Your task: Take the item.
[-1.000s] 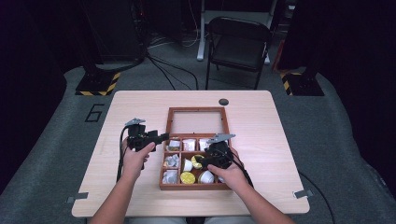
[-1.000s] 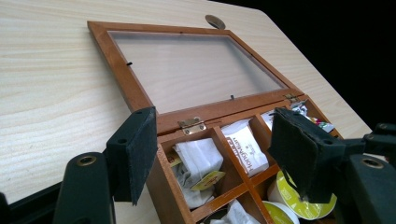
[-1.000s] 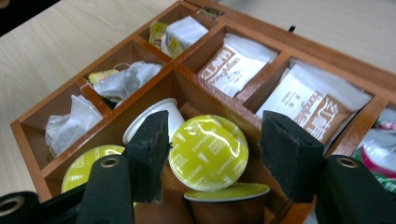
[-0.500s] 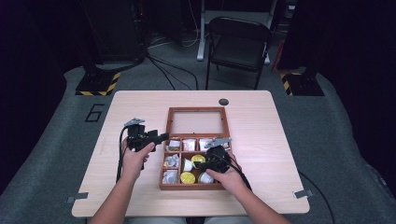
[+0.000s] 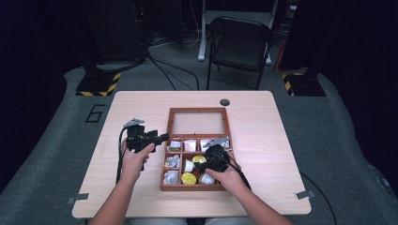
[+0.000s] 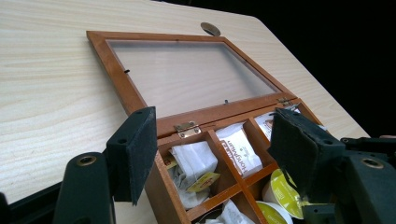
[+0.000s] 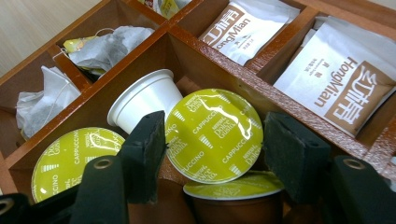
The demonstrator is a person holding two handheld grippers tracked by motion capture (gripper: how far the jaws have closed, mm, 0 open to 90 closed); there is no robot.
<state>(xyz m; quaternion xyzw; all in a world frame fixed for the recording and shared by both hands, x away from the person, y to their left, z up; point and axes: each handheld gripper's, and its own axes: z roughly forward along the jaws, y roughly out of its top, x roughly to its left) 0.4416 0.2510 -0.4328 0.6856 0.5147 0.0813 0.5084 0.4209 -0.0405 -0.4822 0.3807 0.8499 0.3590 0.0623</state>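
A wooden box (image 5: pixel 167 159) lies open on the table, its glass lid (image 5: pixel 197 123) flat behind it. Its compartments hold tea bags (image 7: pixel 107 46), sachets (image 7: pixel 345 93) and coffee capsules. My right gripper (image 5: pixel 201 164) (image 7: pixel 217 154) dips into the middle compartment. A green-lidded capsule (image 7: pixel 215 126) leans between its jaws, which have just been opening. The right pad stands clear of the capsule, so the gripper is open. A white capsule (image 7: pixel 144 100) lies on its side behind. My left gripper (image 5: pixel 164 137) (image 6: pixel 217 144) hovers at the box's left rim, open, with nothing held.
Another green-lidded capsule (image 7: pixel 70 154) sits in the front compartment. A dark round grommet (image 5: pixel 225 102) marks the table's far edge, and a folding chair (image 5: pixel 239 42) stands beyond it. Bare tabletop (image 5: pixel 281 140) stretches on both sides of the box.
My right gripper has shifted slightly toward me over the box's middle compartments. The left gripper has stayed where it was.
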